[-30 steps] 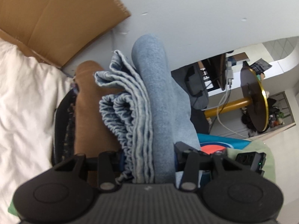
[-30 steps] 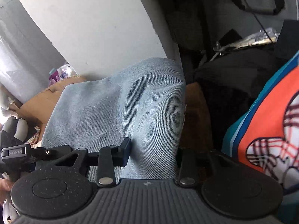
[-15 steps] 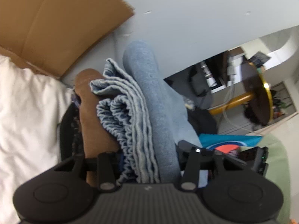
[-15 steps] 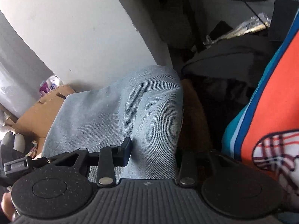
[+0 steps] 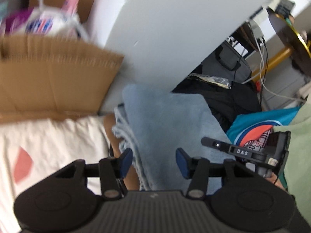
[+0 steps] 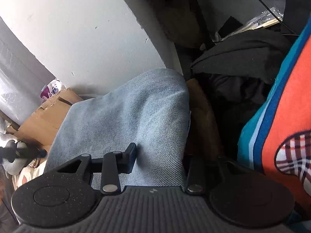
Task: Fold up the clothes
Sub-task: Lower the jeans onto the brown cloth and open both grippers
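Note:
A folded light-blue denim garment (image 5: 165, 120) lies on a brown garment (image 5: 132, 176), its ruffled edge to the left. My left gripper (image 5: 154, 162) hovers just short of it. Both blue pads (image 5: 126, 161) show fully and do not press the cloth, though the denim lies between them and the jaws are closing a little. My right gripper (image 6: 161, 159) is shut on the denim garment (image 6: 136, 116). Its left finger (image 6: 130, 155) digs into the fold, while the other is hidden behind the cloth beside the brown garment (image 6: 202, 120). The right gripper's finger (image 5: 243, 151) shows at the denim's right side.
A cardboard box (image 5: 54, 81) and a plastic bag (image 5: 48, 21) stand at the left, above a white cloth (image 5: 48, 145). A white wall panel (image 5: 175, 29) rises behind. Black bags (image 6: 243, 62) and a teal-and-orange garment (image 6: 281, 116) crowd the right. A green sleeve (image 5: 299, 145) is at far right.
My left gripper's pads have come off the denim and drawn back, and its view has swung to show the box and bag. The right gripper keeps its hold, hardly moved.

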`<state>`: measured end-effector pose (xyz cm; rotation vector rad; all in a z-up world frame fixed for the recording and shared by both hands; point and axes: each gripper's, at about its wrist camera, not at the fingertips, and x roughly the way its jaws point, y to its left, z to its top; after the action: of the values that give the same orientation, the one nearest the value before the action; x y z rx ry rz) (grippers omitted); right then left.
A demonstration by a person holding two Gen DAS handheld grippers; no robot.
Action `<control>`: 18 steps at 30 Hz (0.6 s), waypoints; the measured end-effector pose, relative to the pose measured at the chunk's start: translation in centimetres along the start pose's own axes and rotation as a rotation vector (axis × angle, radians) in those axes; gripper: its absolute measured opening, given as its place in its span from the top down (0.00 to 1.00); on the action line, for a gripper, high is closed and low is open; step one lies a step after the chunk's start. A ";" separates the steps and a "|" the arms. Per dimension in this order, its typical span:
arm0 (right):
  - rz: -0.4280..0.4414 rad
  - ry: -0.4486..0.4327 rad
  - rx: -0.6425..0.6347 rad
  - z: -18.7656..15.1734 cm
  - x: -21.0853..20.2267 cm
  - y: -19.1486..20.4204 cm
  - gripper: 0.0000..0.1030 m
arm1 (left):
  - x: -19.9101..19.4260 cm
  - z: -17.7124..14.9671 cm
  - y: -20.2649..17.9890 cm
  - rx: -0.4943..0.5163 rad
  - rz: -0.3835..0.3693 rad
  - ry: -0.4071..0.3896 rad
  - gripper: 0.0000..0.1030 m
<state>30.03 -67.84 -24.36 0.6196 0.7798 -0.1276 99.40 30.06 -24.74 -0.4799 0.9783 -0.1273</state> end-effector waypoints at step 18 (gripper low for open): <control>0.003 0.004 -0.043 -0.6 -0.2 -0.2 0.54 | 8.1 -1.5 -4.5 0.303 0.182 0.102 0.62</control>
<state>29.42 -67.62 -24.64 0.5803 0.7830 -0.1063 103.15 23.04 -29.66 -0.1069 1.0767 -0.1344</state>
